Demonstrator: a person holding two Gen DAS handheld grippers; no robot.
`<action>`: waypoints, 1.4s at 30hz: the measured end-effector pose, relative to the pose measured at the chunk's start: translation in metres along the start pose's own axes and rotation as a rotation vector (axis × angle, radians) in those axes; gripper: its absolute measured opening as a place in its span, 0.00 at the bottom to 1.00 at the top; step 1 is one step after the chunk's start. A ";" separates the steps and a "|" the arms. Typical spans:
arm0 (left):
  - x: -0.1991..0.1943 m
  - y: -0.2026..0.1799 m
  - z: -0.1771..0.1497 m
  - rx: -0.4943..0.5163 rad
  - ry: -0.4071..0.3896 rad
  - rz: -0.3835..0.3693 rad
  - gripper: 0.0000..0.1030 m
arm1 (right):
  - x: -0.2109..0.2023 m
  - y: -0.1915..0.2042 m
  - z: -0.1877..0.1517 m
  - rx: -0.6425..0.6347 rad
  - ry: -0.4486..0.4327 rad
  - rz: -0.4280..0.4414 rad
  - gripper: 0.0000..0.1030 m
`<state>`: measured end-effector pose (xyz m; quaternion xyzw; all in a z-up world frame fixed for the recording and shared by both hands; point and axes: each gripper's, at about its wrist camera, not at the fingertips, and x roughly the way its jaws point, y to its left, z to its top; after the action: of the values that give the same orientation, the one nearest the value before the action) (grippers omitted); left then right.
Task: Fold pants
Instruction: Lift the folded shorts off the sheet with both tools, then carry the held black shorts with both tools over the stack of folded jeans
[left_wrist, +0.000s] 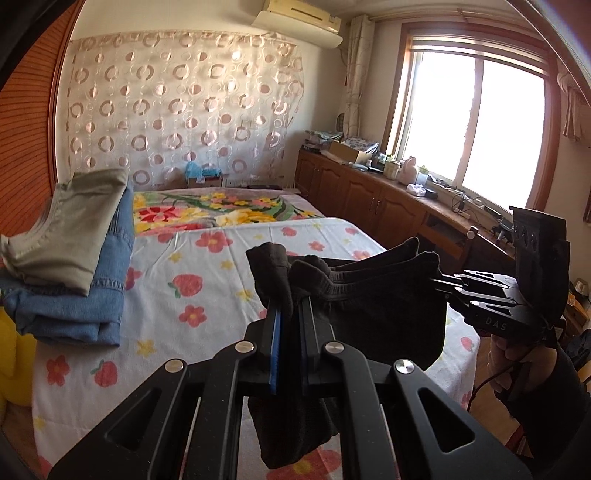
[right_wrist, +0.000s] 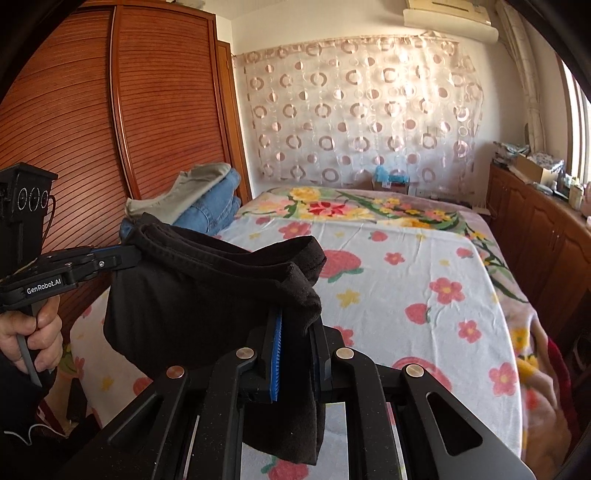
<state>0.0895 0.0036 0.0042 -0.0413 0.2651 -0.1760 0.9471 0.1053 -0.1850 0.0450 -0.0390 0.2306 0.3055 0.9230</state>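
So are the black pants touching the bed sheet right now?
Apart. In the right wrist view the black pants hang between both grippers, their bottom edge clear of the floral sheet below.

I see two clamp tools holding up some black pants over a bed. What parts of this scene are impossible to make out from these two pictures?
- Black pants: the lower part hangs behind the left gripper in the left wrist view and behind the right gripper in the right wrist view.
- Folded clothes stack: cut off by the left wrist view's left edge.
- Outside the window: washed out by glare.
- Items on the wooden counter: too small.
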 end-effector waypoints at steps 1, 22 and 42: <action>-0.002 -0.002 0.002 0.005 -0.005 -0.001 0.09 | -0.005 0.000 0.002 -0.003 -0.009 -0.003 0.12; -0.042 -0.019 0.031 0.069 -0.092 0.020 0.09 | -0.048 0.016 0.015 -0.078 -0.100 -0.021 0.12; -0.034 0.027 0.038 0.003 -0.099 0.104 0.09 | 0.019 0.015 0.056 -0.144 -0.091 0.050 0.12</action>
<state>0.0905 0.0407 0.0488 -0.0349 0.2193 -0.1249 0.9670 0.1328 -0.1509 0.0873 -0.0855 0.1668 0.3458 0.9194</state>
